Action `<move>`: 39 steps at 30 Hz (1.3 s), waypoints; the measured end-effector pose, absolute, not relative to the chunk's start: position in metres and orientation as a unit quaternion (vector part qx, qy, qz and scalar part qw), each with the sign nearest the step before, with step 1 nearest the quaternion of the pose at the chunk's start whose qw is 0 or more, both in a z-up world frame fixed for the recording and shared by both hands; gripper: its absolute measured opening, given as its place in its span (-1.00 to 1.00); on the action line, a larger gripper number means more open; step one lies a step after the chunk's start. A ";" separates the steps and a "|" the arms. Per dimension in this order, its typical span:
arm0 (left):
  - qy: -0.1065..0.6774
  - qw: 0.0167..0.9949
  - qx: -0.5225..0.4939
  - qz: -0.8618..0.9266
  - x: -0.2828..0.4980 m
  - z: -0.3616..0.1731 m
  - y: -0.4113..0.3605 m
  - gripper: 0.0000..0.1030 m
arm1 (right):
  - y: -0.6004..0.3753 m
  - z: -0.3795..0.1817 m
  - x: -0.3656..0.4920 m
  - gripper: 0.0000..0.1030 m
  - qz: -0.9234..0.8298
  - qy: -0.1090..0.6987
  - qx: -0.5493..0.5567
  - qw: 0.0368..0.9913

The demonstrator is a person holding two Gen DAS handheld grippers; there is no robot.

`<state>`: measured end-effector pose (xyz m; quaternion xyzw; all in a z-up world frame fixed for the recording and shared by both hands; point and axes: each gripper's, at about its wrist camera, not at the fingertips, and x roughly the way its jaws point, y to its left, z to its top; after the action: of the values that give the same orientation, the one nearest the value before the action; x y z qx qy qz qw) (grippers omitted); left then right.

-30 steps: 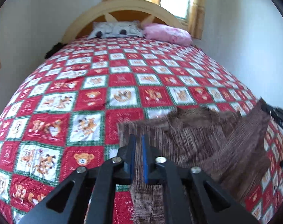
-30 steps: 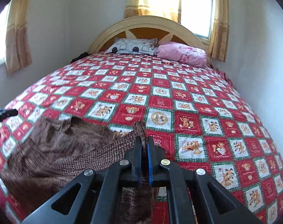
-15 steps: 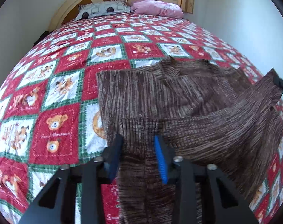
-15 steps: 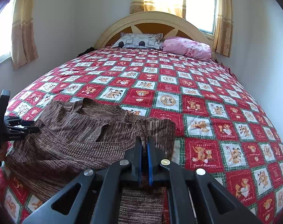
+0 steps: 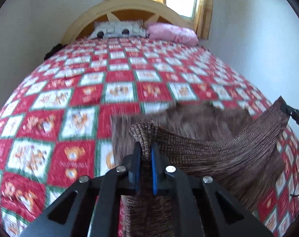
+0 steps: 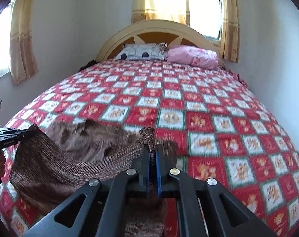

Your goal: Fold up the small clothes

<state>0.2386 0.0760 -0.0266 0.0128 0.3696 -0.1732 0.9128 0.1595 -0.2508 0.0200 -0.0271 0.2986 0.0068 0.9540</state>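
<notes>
Left wrist: my left gripper [image 5: 146, 159] is pinching the brown knit garment [image 5: 218, 148], lifting its edge over the quilt [image 5: 70, 98] | Right wrist: my right gripper [image 6: 152, 159] is clamping the other corner | Progress: fold barely begun, I judge.

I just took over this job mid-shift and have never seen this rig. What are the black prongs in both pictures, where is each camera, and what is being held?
No robot here: a person holds a two-finger gripper in each hand, each with a fisheye camera looking along its fingers. One picture is from the left gripper, the other from the right gripper. Both are shut on an edge of the brown knitted garment, lifted between them above the red teddy-bear quilt. Two pillows lie at the headboard.
</notes>
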 end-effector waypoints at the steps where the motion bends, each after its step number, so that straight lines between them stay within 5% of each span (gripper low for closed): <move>1: 0.363 0.917 0.017 -0.164 0.245 -0.022 0.075 -0.81 | -0.250 0.025 0.167 -0.92 0.004 0.294 -0.035 0.955; 9: 0.360 0.928 0.013 -0.093 0.318 -0.035 0.073 -0.81 | -0.256 0.014 0.239 -0.92 -0.043 0.280 -0.065 0.957; 16: 0.412 0.909 0.037 -0.054 0.345 -0.098 0.062 -0.77 | -0.265 -0.072 0.291 -0.91 -0.078 0.373 -0.066 0.922; 19: 0.423 0.905 0.042 -0.034 0.349 -0.101 0.062 -0.46 | -0.271 -0.080 0.297 -0.90 -0.074 0.397 -0.056 0.913; 22: 0.427 0.904 0.032 0.022 0.354 -0.098 0.072 0.56 | -0.269 -0.086 0.299 -0.80 -0.078 0.413 -0.066 0.905; 23: 0.434 0.900 0.020 0.032 0.356 -0.097 0.080 0.63 | -0.267 -0.084 0.298 -0.75 -0.088 0.413 -0.074 0.903; 28: 0.428 0.903 0.022 0.023 0.331 -0.071 0.104 0.64 | -0.272 -0.042 0.262 -0.64 -0.128 0.340 -0.056 0.930; 31: 0.409 0.911 0.046 0.019 0.291 -0.052 0.108 0.64 | -0.267 -0.004 0.211 0.07 -0.163 0.274 -0.048 0.947; 35: 0.399 0.914 0.074 -0.014 0.242 -0.048 0.091 0.64 | -0.236 -0.001 0.159 0.07 -0.057 0.303 -0.034 0.951; 37: 0.399 0.912 0.089 -0.026 0.219 -0.053 0.079 0.64 | -0.224 -0.014 0.140 -0.23 -0.039 0.330 -0.035 0.943; 39: 0.400 0.910 0.101 -0.037 0.210 -0.059 0.067 0.64 | -0.219 -0.033 0.124 -0.30 -0.014 0.371 -0.021 0.928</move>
<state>0.2095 0.0672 -0.0594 0.1009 0.4000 -0.0371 0.9102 0.1237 -0.2193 -0.0334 -0.0206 0.3710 -0.0143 0.9283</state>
